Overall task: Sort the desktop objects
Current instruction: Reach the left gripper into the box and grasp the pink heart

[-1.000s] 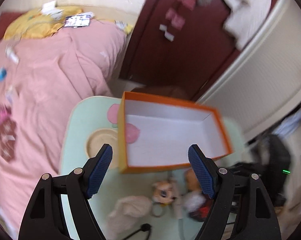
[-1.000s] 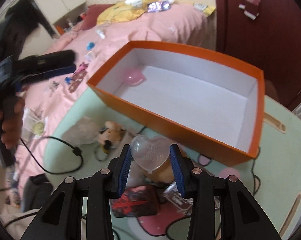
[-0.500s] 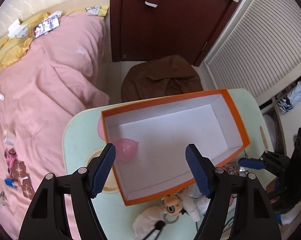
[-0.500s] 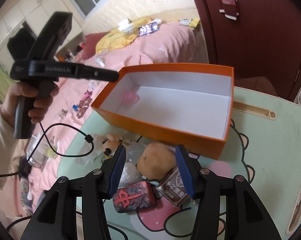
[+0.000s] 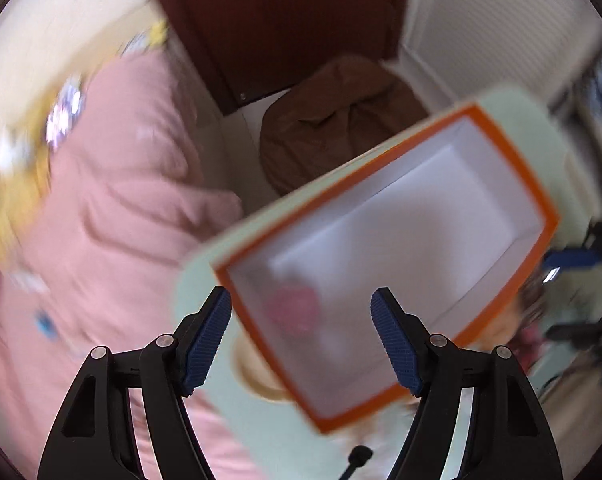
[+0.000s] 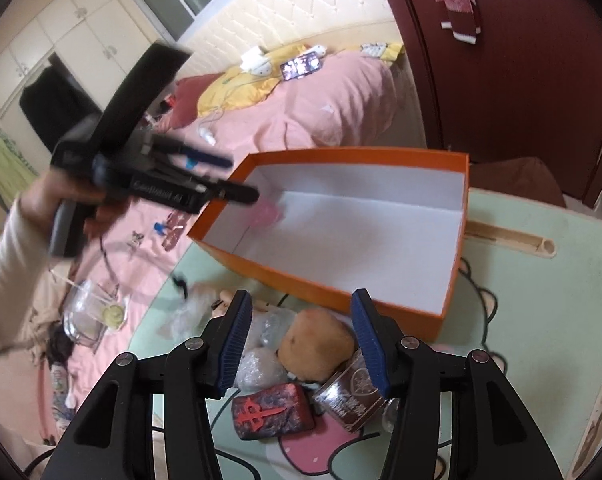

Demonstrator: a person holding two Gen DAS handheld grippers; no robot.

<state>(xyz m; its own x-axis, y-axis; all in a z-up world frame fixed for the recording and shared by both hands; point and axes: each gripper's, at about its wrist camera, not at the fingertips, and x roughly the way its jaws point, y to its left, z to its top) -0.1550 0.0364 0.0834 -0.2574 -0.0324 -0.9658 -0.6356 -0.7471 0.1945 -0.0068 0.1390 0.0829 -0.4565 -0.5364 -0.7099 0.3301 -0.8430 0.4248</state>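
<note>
An orange box (image 6: 381, 308) with a white inside stands on the pale green table (image 6: 541, 320). A pink heart-shaped piece (image 6: 267, 214) lies in its left end, blurred in the left wrist view (image 5: 293, 312). My left gripper (image 5: 301, 340) is open and holds nothing; it points down over that end of the box (image 5: 513, 184). A hand holds that left gripper (image 6: 205, 188) in the right wrist view. My right gripper (image 6: 303, 336) is open above a brown plush lump (image 6: 317, 348), not touching it. Clear plastic pieces (image 6: 261, 364) lie by its left finger.
In front of the box lie a dark red patterned case (image 6: 273, 412) and a brown packet (image 6: 353, 396). A black cable (image 6: 181, 284) runs off the table's left side. A pink bed (image 6: 301, 120) lies to the left, and a brown cushion (image 5: 341, 120) sits by the door.
My right gripper let go of the clear heart piece, opened and drew back a little. My left gripper rolled and swung across above the box's left end.
</note>
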